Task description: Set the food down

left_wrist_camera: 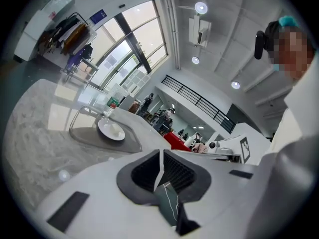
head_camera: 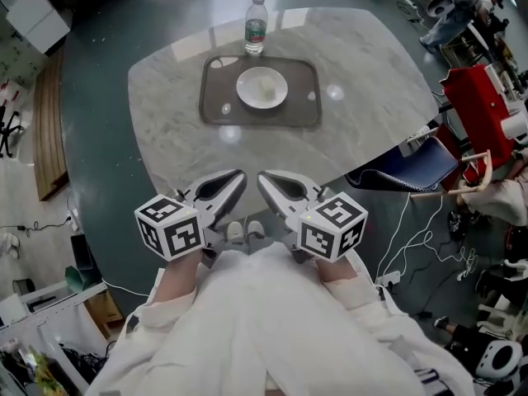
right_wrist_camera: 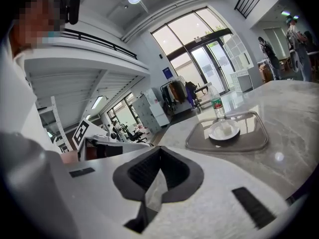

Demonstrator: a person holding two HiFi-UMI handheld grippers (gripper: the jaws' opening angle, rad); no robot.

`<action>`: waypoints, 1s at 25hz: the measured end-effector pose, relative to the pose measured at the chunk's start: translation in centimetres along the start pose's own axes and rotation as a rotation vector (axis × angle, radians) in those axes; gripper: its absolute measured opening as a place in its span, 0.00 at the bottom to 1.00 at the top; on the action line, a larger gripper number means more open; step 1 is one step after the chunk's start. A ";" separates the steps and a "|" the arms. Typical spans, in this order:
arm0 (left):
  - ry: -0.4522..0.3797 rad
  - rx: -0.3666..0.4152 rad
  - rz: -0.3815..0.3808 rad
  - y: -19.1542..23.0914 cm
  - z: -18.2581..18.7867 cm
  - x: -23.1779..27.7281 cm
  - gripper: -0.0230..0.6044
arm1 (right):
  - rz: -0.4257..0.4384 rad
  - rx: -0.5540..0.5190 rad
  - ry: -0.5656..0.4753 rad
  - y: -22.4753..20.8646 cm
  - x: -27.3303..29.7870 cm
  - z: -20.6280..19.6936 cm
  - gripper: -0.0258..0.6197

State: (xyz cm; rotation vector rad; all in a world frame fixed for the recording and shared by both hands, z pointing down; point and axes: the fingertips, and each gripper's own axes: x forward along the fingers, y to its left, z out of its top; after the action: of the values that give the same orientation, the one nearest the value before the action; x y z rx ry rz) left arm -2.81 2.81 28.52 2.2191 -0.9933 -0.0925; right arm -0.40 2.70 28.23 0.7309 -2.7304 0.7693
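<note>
Head view: both tools are hanging close to the person's body, off the near edge of the table (head_camera: 371,81) and pointing toward it.
Tongs, left: the left gripper (head_camera: 239,176) is sitting with its jaws meeting at the tips. The left gripper view is showing the ribbed pads (left_wrist_camera: 175,169) closed on nothing.
Tongs, right: the right gripper (head_camera: 262,177) is likewise resting with its jaws together, gripping nothing.
Task's thing: the food (head_camera: 266,89), a pale lump, is lying on the white plate (head_camera: 247,79). The plate is sitting in the middle of the grey tray (head_camera: 216,110), well apart from both grippers.
Step in hand: the setting-down is looking finished, as I judge it, since neither gripper is carrying anything.
Next move: little is being called for beyond keeping clear. If the plate needs touching again, a gripper would have to open and travel forward over bare marble to the tray.
Around: a water bottle (head_camera: 256,25) is standing upright just beyond the tray's far rim. A dark blue chair (head_camera: 404,167) is sitting at the table's right edge, with red equipment (head_camera: 474,106) past it and white cables (head_camera: 417,238) trailing on the floor.
In the way: nothing is standing between the grippers and the tray. The bottle is the one thing risking a knock on a long reach.
</note>
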 end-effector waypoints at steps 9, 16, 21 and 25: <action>0.017 0.013 0.014 -0.1 -0.4 -0.3 0.09 | -0.025 -0.042 0.025 -0.1 -0.1 -0.2 0.04; 0.032 0.013 0.012 -0.2 -0.9 -0.4 0.09 | -0.026 -0.049 0.038 0.2 -0.2 -0.6 0.04; 0.028 0.001 0.013 -0.1 -0.7 -0.3 0.09 | -0.011 -0.053 0.059 0.4 -0.4 -1.1 0.04; 0.038 0.003 0.012 -0.2 -1.0 -0.2 0.09 | -0.023 -0.046 0.055 0.0 -0.7 -1.2 0.04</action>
State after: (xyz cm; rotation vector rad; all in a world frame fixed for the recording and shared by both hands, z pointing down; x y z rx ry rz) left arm -2.50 3.57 29.15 2.2092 -0.9858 -0.0431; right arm 0.26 3.64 29.03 0.7196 -2.6757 0.7092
